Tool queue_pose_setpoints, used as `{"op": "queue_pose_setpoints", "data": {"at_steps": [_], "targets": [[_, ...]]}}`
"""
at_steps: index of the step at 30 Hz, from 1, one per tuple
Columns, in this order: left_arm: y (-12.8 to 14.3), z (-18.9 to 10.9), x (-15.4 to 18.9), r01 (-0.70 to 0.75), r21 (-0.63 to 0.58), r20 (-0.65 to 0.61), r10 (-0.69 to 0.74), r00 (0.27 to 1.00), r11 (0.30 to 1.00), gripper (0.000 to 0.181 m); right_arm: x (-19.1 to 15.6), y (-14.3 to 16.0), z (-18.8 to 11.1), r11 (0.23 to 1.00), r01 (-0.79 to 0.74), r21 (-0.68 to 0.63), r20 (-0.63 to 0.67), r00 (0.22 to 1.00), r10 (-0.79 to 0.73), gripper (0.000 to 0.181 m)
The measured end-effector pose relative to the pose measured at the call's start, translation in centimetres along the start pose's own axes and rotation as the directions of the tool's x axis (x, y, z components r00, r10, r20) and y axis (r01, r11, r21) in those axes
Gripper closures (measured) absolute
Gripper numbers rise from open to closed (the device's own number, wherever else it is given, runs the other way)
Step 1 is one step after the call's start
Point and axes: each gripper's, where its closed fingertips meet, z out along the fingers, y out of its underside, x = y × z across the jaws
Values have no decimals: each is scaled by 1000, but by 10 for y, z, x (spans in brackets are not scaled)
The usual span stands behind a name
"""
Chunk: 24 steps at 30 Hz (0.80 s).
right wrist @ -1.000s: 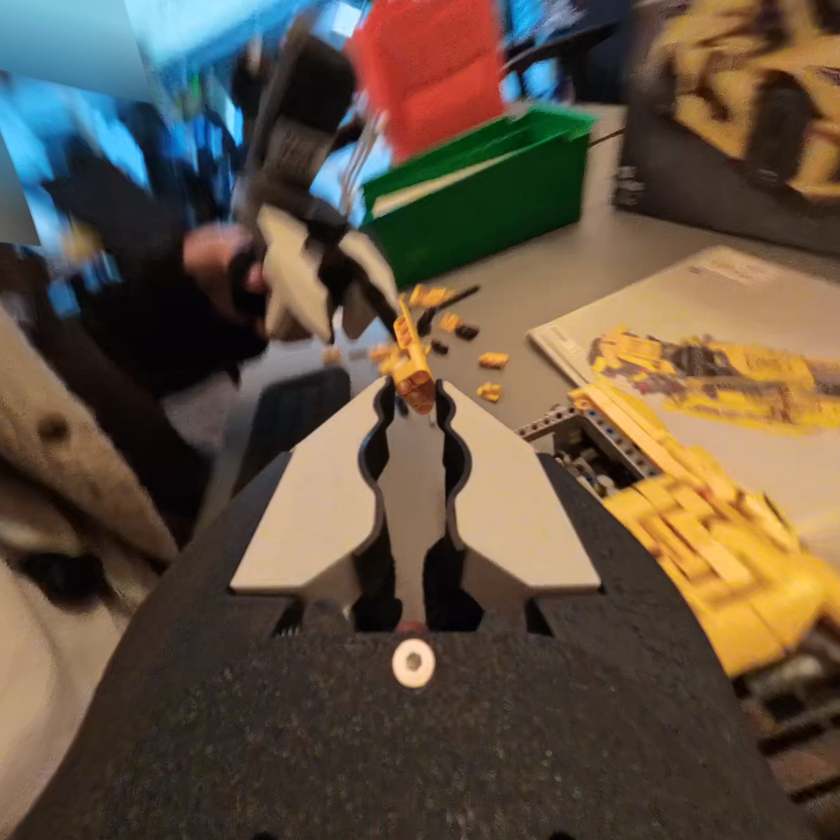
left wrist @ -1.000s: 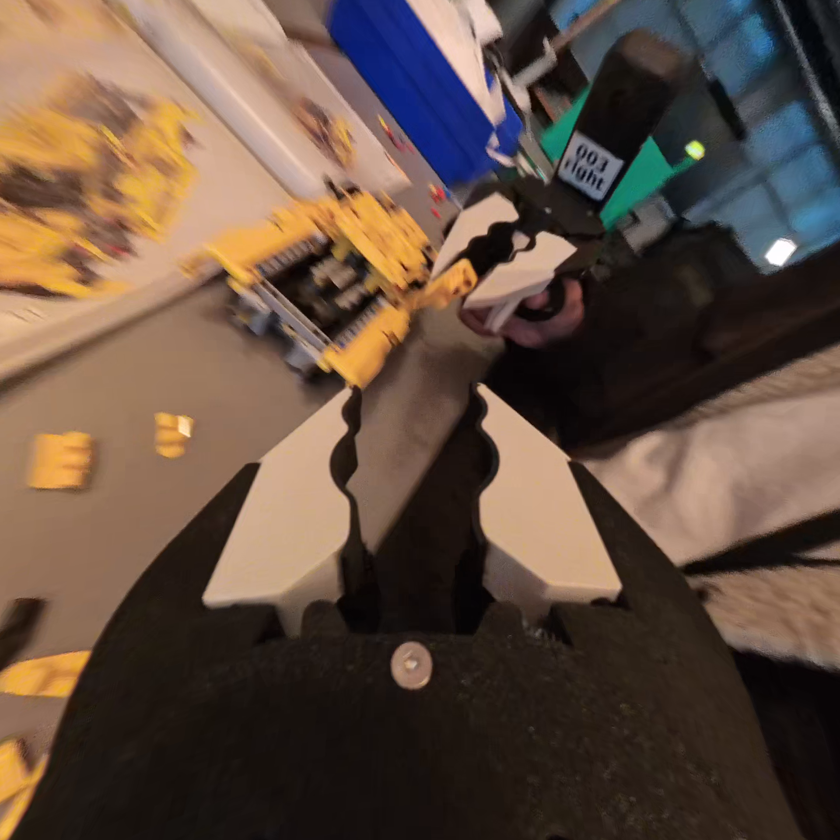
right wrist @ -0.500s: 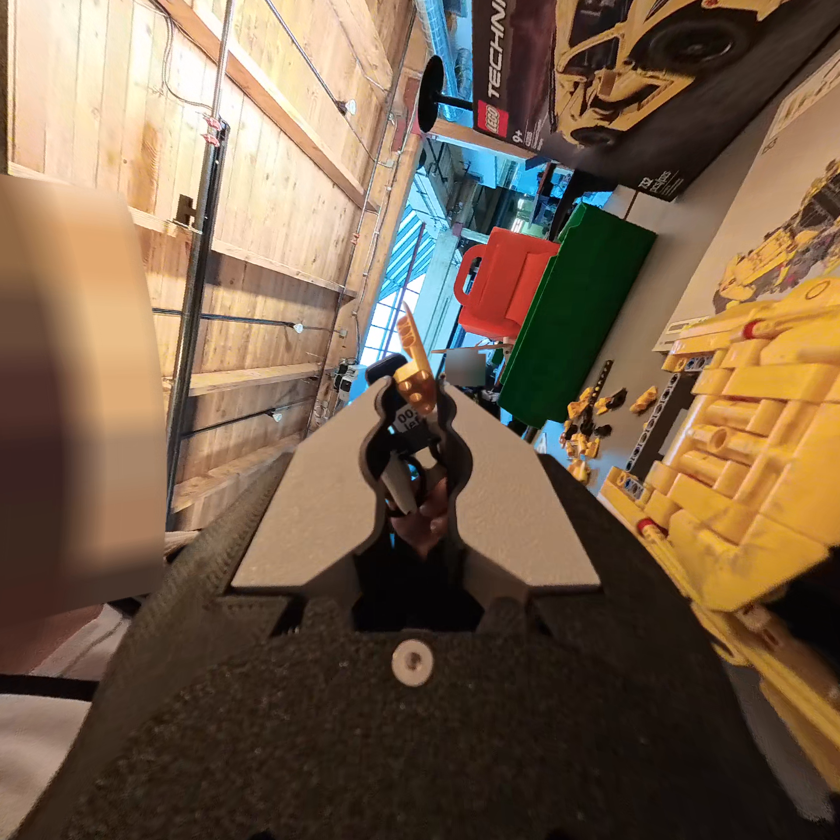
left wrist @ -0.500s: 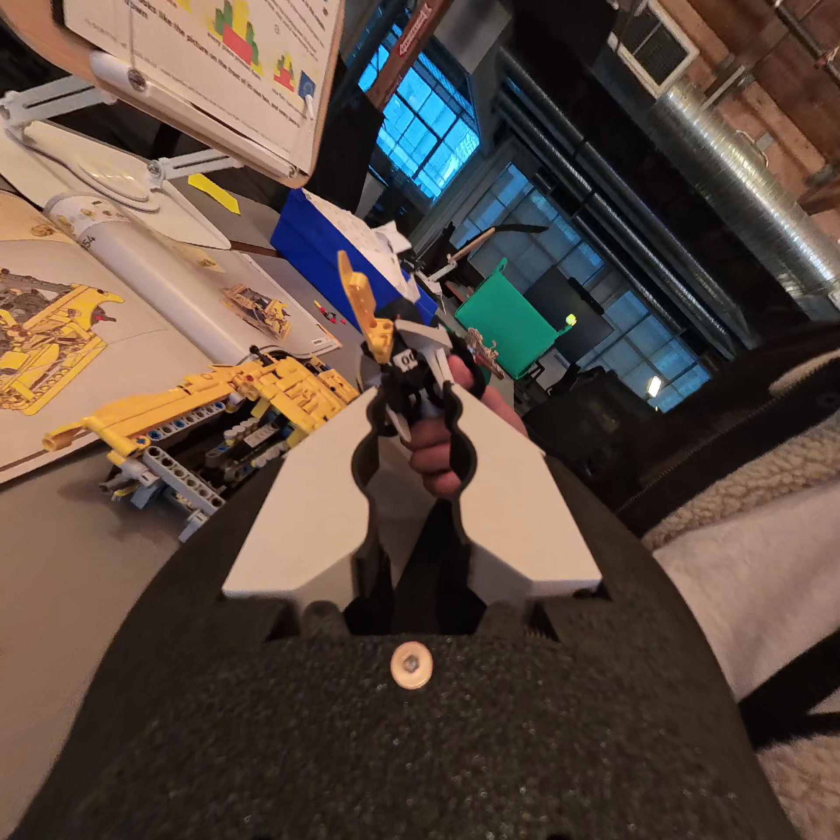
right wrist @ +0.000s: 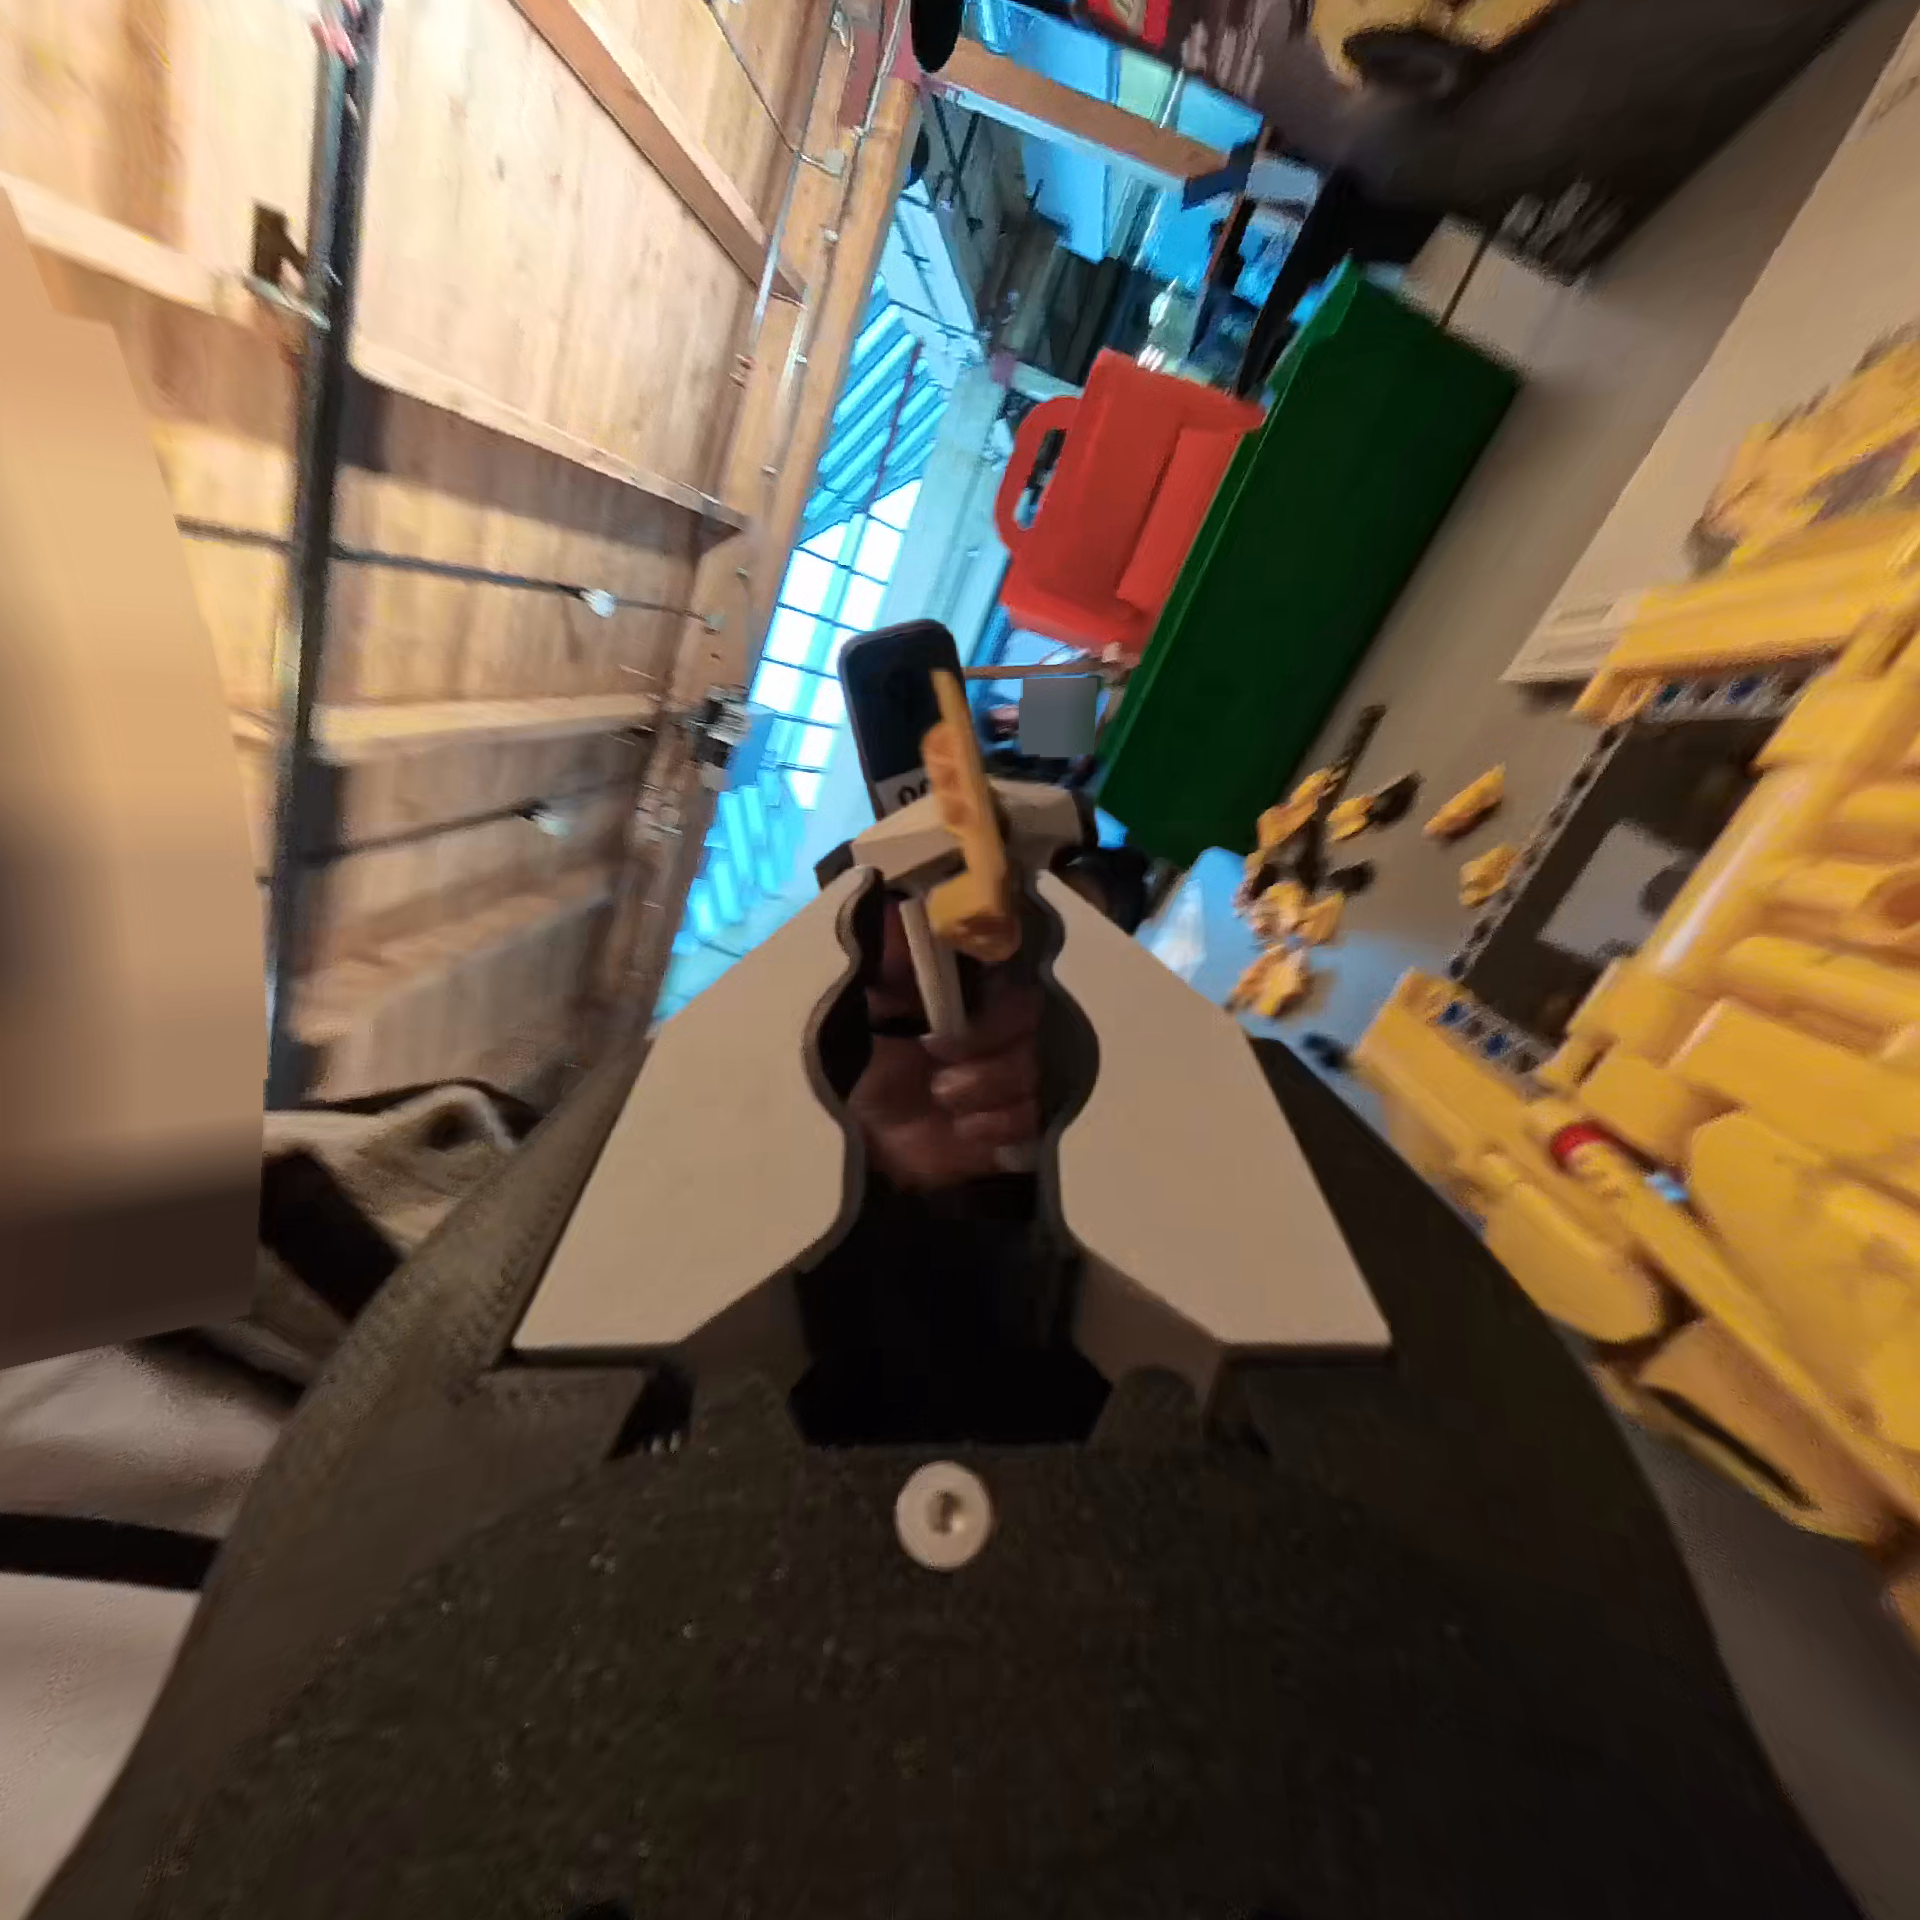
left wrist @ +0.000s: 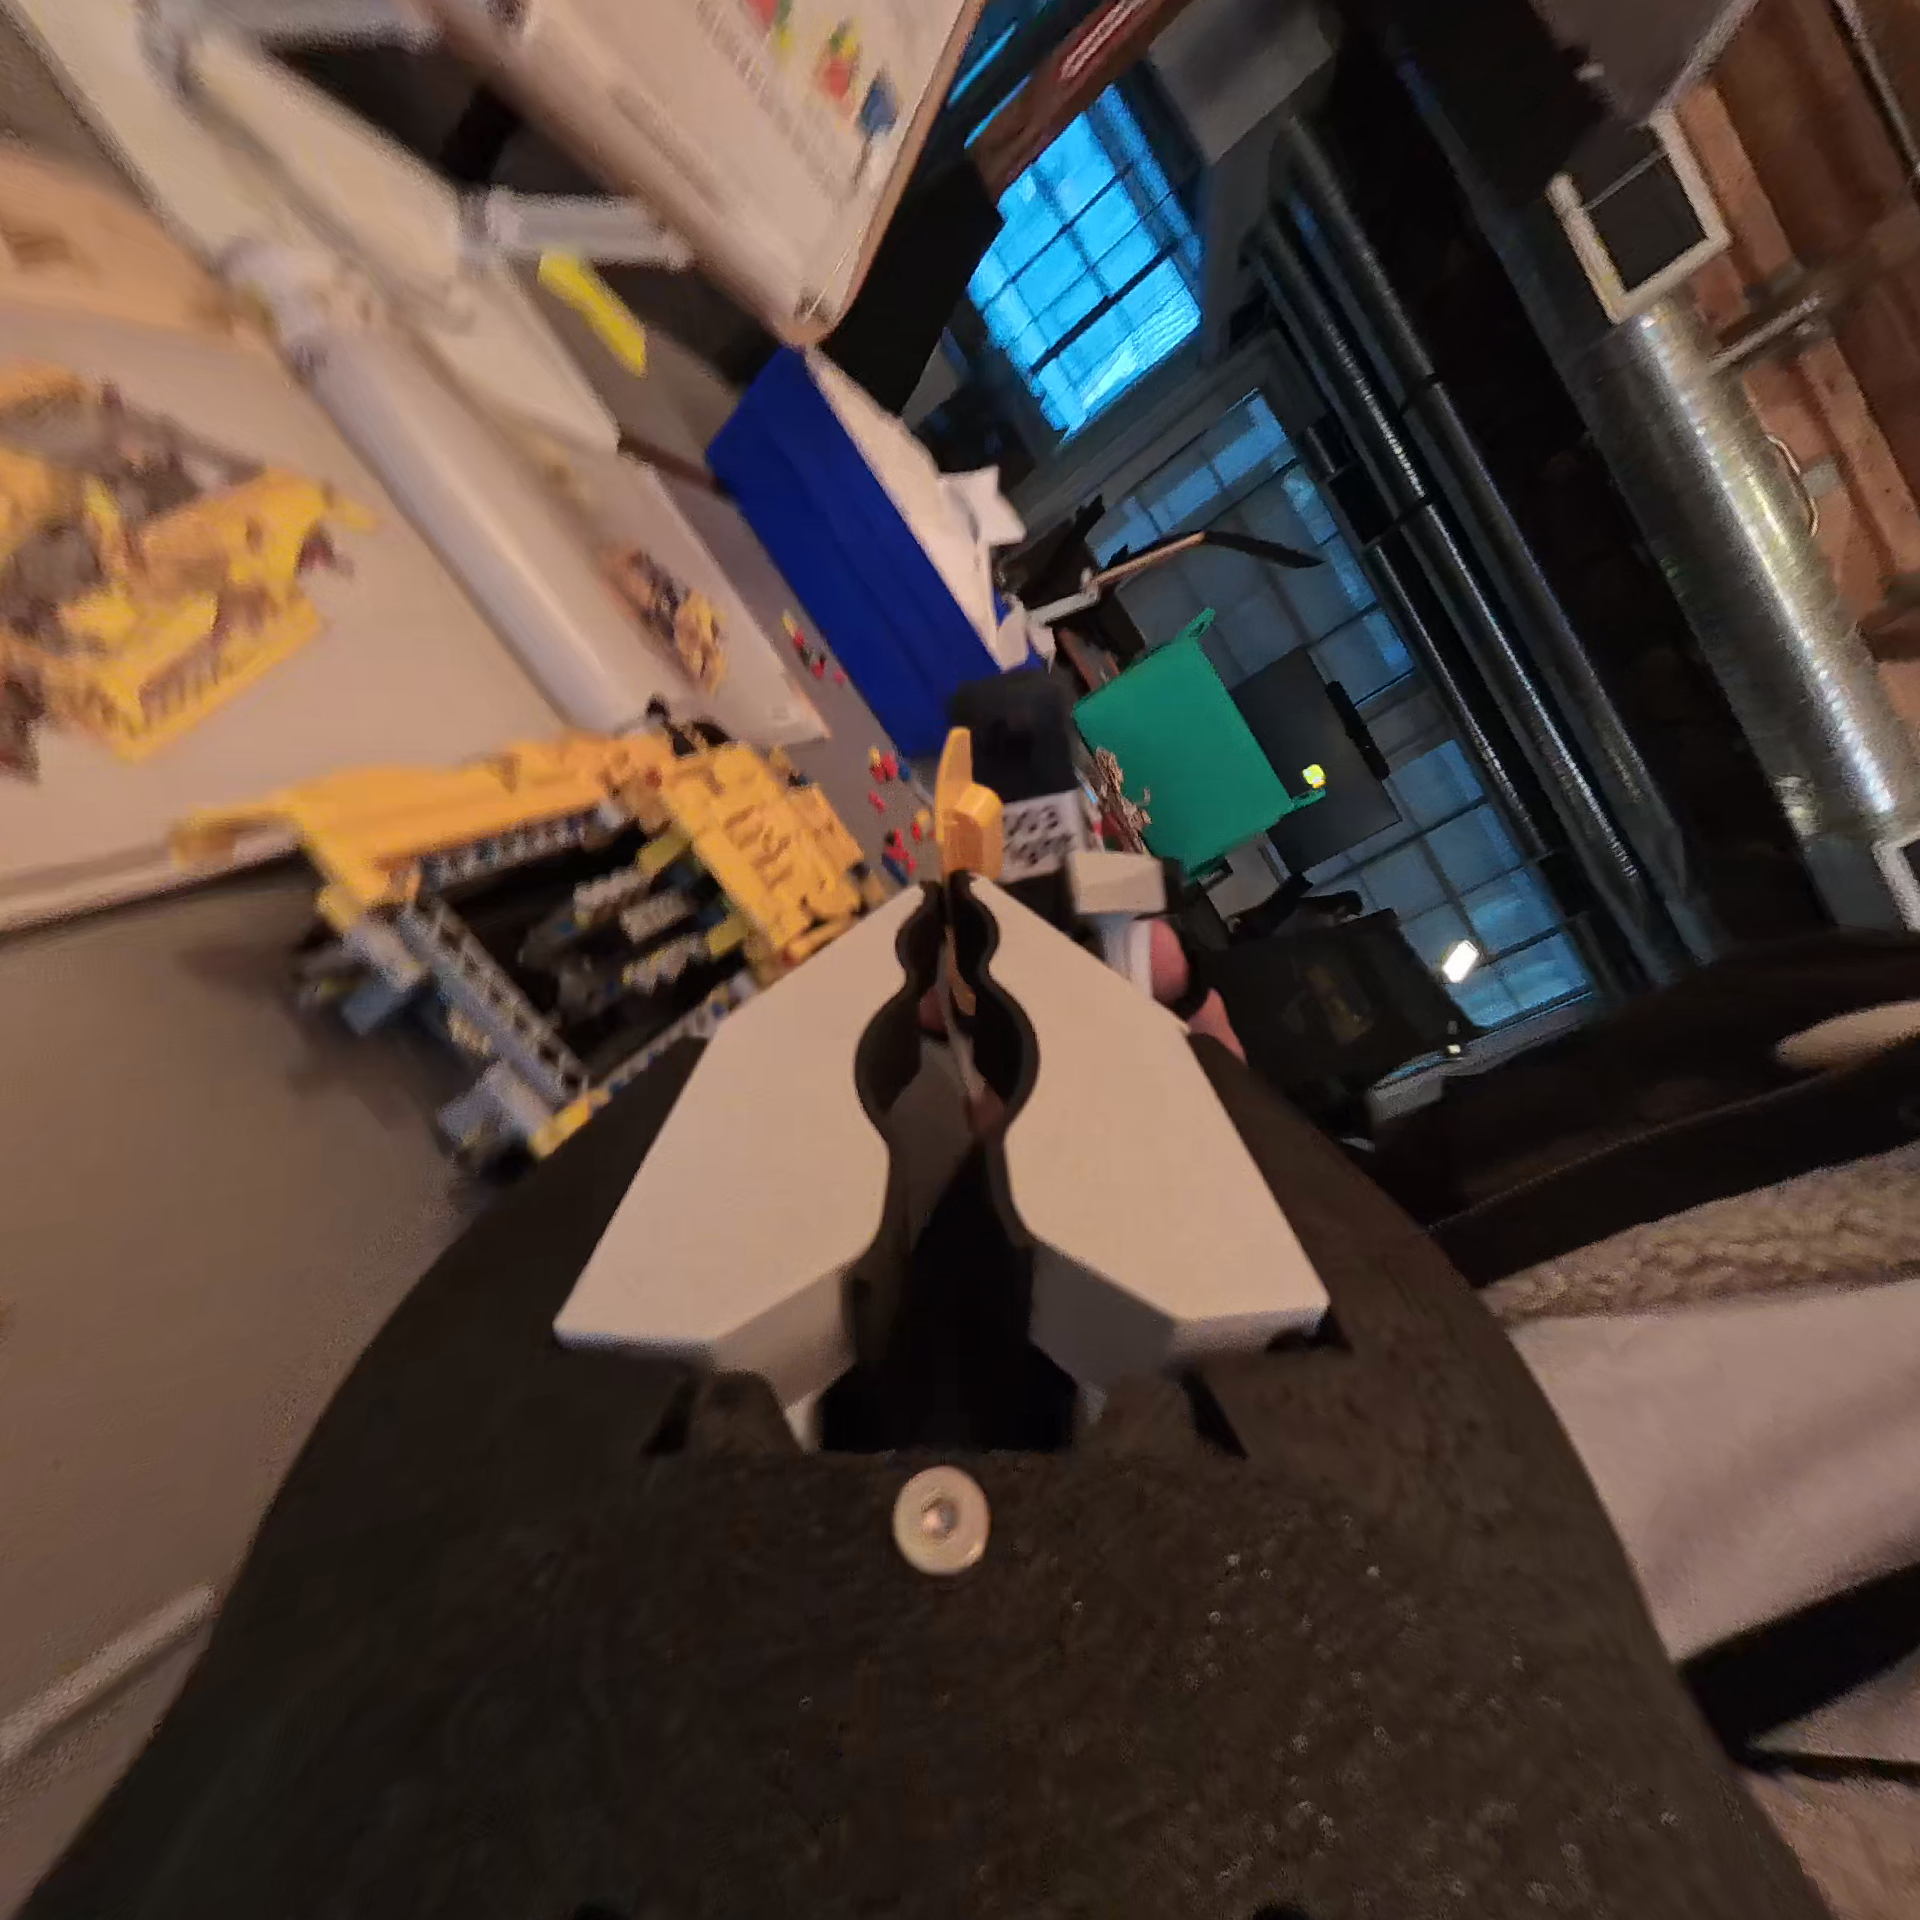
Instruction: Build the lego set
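A small yellow lego piece [left wrist: 964,821], long and thin with holes along one side, is held upright in the air, pinched at its lower end. In the right wrist view the same piece [right wrist: 966,821] is seen tilted slightly. A half-built yellow lego model [left wrist: 634,862] with grey beams and dark inner parts is set on the grey table. Loose yellow pieces [right wrist: 1309,842] are scattered on the table beyond the model [right wrist: 1704,1039].
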Motion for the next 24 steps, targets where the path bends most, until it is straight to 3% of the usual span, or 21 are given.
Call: {"op": "queue_pose_setpoints", "data": {"at_steps": [3, 6, 8, 10, 11, 12, 14, 16, 19, 24], "targets": [[10, -9, -18, 117, -39, 58, -114, 992, 992, 180, 10, -1, -10, 940, 326, -98, -157, 928, -338, 146], [15, -19, -29, 160, -44, 99, -155, 983, 986, 180, 23, 2, -20, 731, 599, -328, -265, 684, -680, 148], [17, -28, -31, 165, -46, 113, -159, 981, 985, 180, 22, 5, -20, 657, 655, -375, -250, 611, -751, 148], [21, -53, -35, 136, -76, 175, -121, 977, 988, 180, 18, 15, -16, 654, 656, -377, -199, 632, -749, 147], [23, -81, -46, 101, -98, 269, -72, 960, 990, 180, 16, 23, -15, 655, 651, -385, -163, 650, -742, 147], [26, -118, -63, 69, -137, 407, -8, 913, 988, 180, 16, 32, -15, 647, 652, -395, -127, 659, -742, 147], [34, -203, -94, 84, -202, 655, 71, 752, 976, 179, 22, 49, -18, 599, 685, -414, -70, 632, -772, 148], [37, -261, -104, 142, -170, 756, 36, 653, 975, 180, 31, 62, -18, 544, 723, -426, -38, 587, -809, 153], [46, -301, -113, 211, -182, 814, 27, 580, 960, 180, 34, 76, -14, 509, 716, -478, 23, 589, -808, 154], [68, -308, -127, 329, -263, 788, 5, 616, 907, 180, 40, 73, -17, 524, 705, -478, 1, 597, -803, 153]]}}
